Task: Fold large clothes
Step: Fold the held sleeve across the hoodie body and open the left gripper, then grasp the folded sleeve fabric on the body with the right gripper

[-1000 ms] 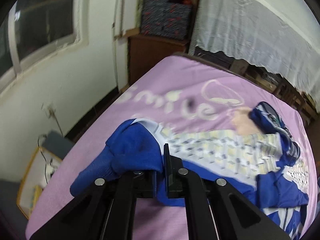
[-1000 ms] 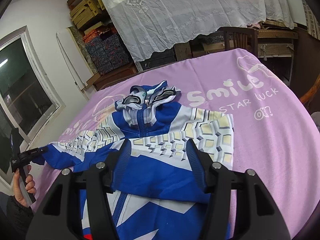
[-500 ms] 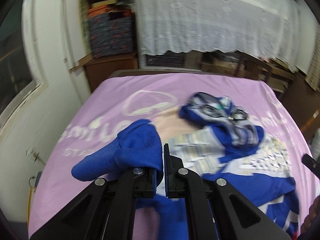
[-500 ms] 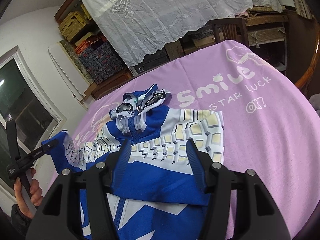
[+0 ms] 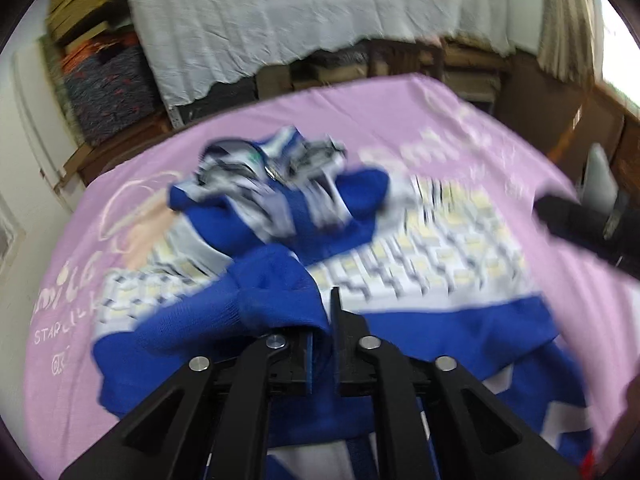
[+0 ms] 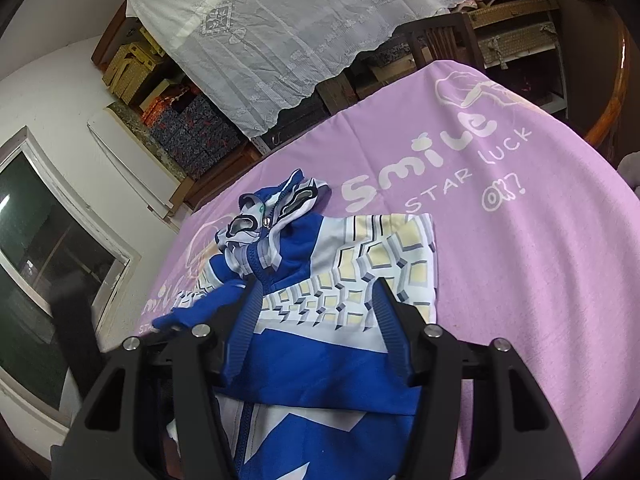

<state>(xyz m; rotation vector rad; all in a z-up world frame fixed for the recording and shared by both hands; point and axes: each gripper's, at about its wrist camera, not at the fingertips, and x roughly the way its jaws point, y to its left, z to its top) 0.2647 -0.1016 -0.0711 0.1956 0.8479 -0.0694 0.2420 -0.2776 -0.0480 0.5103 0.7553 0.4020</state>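
Blue-and-white hooded jacket (image 6: 320, 292), one, spread on the purple-sheeted bed (image 6: 520, 264). Two tools: left tool (image 5: 323, 320) just easing, blue sleeve cuff (image 5: 276, 300) between jaws; right tool (image 6: 316, 312) half-open, empty.

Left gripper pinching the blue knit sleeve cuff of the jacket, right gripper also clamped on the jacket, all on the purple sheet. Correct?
Not quite. The right gripper is open over the blue-and-white jacket, gripping nothing, per the right wrist view. The left gripper does hold the blue knit sleeve cuff.
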